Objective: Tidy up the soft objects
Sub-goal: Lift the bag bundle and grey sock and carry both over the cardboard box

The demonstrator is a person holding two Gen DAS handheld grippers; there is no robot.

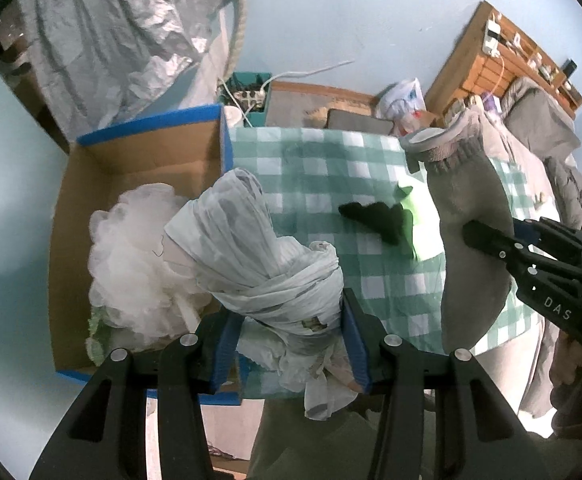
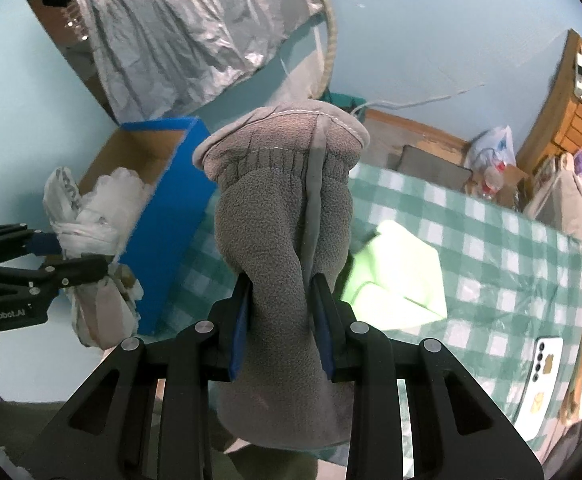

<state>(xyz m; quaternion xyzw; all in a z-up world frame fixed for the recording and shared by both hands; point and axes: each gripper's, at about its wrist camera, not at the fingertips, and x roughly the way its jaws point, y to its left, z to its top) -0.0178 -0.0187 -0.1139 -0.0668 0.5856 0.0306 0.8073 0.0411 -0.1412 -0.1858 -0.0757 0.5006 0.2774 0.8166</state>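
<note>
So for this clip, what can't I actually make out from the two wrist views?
- Left wrist: the cardboard box floor, covered by the white mesh pouf and the knotted plastic bag in the left hand-held gripper.
- Left wrist: the black item on the checkered cloth, too dark to identify.
- Right wrist: the table behind the grey fleece mitten held by the right hand-held gripper.

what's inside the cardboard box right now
A white mesh bath pouf sits inside the cardboard box, with a bit of green fabric at its near edge. The pouf and the bundled plastic bag in the left gripper hide the box floor beneath.
</note>
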